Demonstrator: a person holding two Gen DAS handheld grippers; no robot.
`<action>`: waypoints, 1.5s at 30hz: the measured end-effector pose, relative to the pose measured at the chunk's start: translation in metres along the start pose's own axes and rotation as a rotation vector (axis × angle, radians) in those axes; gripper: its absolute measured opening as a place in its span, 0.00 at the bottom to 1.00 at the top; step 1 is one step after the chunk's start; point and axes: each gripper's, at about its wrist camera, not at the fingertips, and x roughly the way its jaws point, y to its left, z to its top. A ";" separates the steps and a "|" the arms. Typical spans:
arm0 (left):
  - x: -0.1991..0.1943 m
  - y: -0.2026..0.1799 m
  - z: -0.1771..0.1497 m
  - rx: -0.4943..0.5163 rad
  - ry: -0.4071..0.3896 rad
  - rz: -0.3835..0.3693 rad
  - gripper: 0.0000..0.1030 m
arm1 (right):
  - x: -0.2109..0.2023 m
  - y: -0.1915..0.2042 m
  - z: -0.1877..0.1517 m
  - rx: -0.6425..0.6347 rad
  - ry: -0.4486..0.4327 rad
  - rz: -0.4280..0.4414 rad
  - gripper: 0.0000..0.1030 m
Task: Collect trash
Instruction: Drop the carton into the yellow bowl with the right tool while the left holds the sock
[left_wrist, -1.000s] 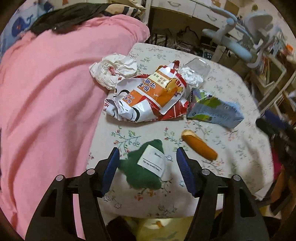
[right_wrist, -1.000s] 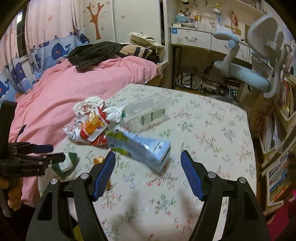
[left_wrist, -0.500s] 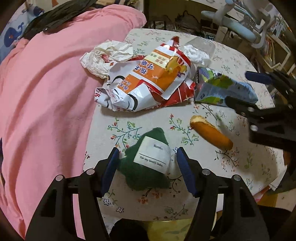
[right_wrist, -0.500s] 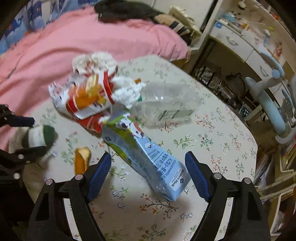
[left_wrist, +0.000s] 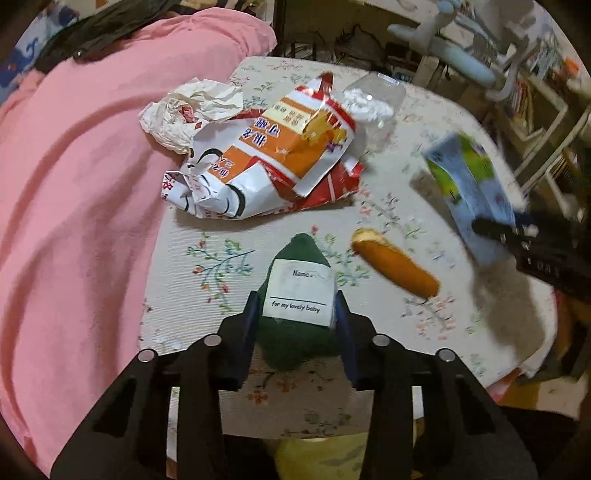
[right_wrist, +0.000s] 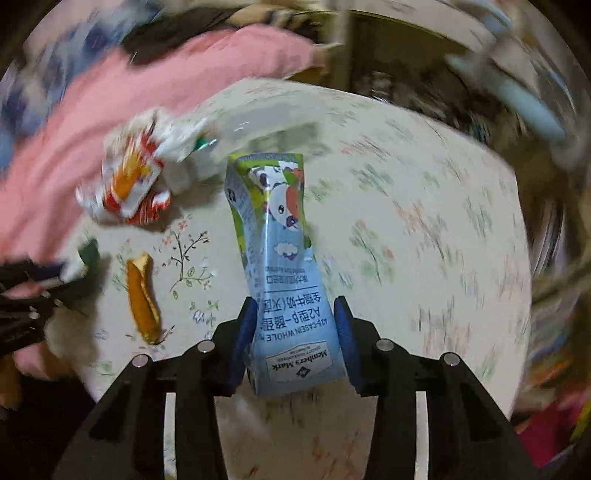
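A green cloth pouch (left_wrist: 301, 249) with a white name label lies near the front edge of the flowered table (left_wrist: 192, 295). My left gripper (left_wrist: 297, 317) is closing, and its blue pads press on the pouch's two sides. A blue and green milk carton (right_wrist: 277, 240) sits between the pads of my right gripper (right_wrist: 294, 332), whose jaws are closing and squeeze its lower end. In the left wrist view the carton (left_wrist: 472, 184) is blurred and tilted at the right. The right wrist view is motion-blurred.
A torn orange and red snack bag (left_wrist: 266, 155), crumpled white paper (left_wrist: 184, 110), a clear plastic container (left_wrist: 373, 99) and an orange wrapper (left_wrist: 395, 266) lie on the table. A pink blanket (left_wrist: 74, 184) borders it on the left. A pale office chair (left_wrist: 461, 62) stands behind.
Both grippers' jaws have narrowed from wide open onto their objects. The right gripper has dropped over the carton, which has swung round and shifted to the right in the left wrist view.
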 end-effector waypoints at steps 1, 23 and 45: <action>-0.004 0.001 0.001 -0.018 -0.019 -0.030 0.34 | -0.005 -0.008 -0.002 0.051 -0.013 0.029 0.41; -0.069 -0.010 0.001 -0.022 -0.308 -0.037 0.34 | -0.060 -0.021 -0.021 0.286 -0.235 0.367 0.41; -0.090 -0.016 -0.007 0.011 -0.395 -0.018 0.35 | -0.068 0.006 -0.051 0.286 -0.266 0.508 0.41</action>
